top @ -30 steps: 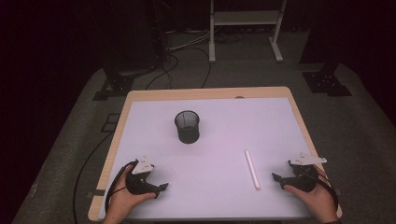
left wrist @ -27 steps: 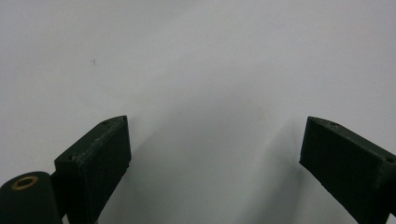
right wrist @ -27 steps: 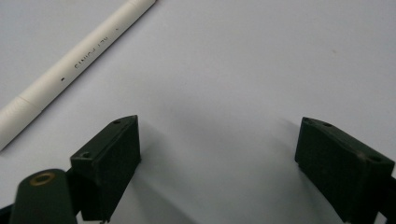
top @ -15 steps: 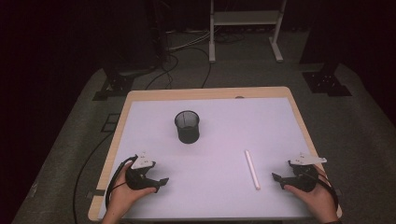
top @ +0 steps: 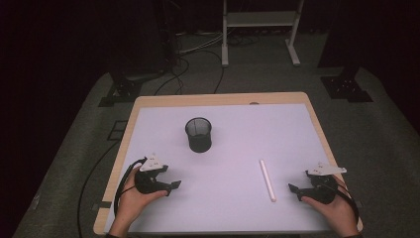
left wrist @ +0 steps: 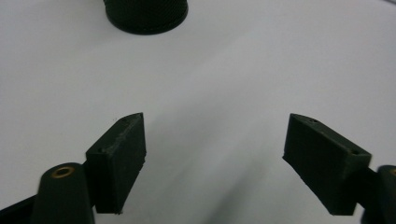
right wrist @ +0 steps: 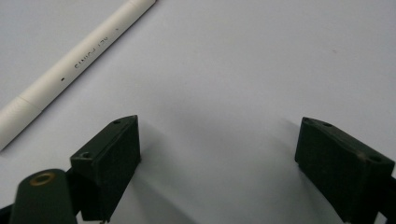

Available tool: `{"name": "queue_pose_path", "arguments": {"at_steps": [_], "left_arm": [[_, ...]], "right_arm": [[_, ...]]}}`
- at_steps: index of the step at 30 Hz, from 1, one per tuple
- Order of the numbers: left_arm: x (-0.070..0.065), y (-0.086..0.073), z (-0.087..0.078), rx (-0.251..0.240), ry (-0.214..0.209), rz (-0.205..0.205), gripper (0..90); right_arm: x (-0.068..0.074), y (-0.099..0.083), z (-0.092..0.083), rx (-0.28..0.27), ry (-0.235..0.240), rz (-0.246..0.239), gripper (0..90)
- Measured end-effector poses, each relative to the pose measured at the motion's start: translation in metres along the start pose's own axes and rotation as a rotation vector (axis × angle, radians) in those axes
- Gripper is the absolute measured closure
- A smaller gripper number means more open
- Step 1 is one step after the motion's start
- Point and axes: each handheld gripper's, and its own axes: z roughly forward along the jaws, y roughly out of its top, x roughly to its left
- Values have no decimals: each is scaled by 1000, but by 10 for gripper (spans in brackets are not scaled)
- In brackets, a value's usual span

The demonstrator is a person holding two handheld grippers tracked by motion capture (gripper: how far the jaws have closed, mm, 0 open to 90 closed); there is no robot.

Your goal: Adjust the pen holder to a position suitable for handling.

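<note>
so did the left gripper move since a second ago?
Yes. The left gripper has shifted slightly up the picture, toward the mesh cup; its empty jaws have just been closing.

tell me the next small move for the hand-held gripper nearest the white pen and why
Probably slide the right hand-held gripper left toward the white pen: its jaws stand open and empty, the pen lies flat just beside it on the table, and the mesh cup stands upright, seemingly empty.

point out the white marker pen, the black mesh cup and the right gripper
white marker pen [top: 267, 179], high view, middle of its barrel
black mesh cup [top: 198, 135], high view, its side wall
right gripper [top: 293, 190], high view, between its open jaws
</note>
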Motion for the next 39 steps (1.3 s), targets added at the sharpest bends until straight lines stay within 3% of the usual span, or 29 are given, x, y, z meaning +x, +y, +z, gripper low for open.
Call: {"name": "queue_pose_path", "arguments": {"at_steps": [39], "left_arm": [[24, 58, 1, 13, 4, -15, 286]], "right_arm": [[0, 0, 0, 2, 1, -1, 130]]}}
